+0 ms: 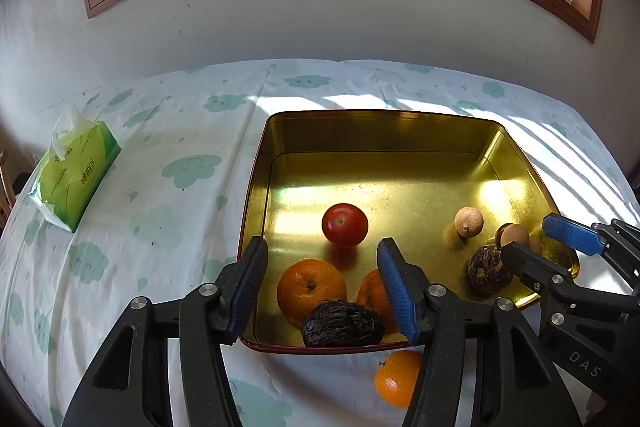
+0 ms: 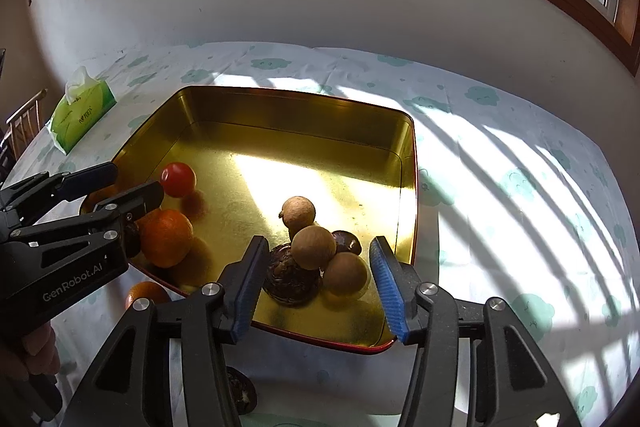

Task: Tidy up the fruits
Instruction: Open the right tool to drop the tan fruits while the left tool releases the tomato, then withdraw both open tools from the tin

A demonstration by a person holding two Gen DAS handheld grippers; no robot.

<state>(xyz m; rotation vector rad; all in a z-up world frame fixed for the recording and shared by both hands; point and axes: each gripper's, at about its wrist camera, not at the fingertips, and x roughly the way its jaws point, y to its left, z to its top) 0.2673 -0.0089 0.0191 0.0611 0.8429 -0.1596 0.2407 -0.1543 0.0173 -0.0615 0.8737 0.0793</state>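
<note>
Left gripper [image 1: 322,281] sits lowest in its own view, jaws spread wide and holding nothing, poised over the near edge of the gold tin [image 1: 384,131]. Between the jaws lie two oranges [image 1: 311,289] and a wrinkled dark fruit [image 1: 341,323], with a red tomato [image 1: 345,229] further in. One loose orange [image 1: 396,379] lies on the tabletop [image 1: 140,207] just outside the tin's near wall. Right gripper [image 2: 316,291], jaws likewise released and empty, hangs above a cluster of brown round fruits [image 2: 313,247] resting on a dark shrivelled fruit [image 2: 289,277]. A further dark fruit [image 2: 240,391] lies outside the tin, near the right gripper's body.

Assessment: two fruits appear outstanding. Recommended: the left gripper backs toward the loose orange, descends with a jaw on either side at its widest part, and closes gently. Clear the tin wall on lifting. A tissue pack [image 1: 74,173] stands well apart.
</note>
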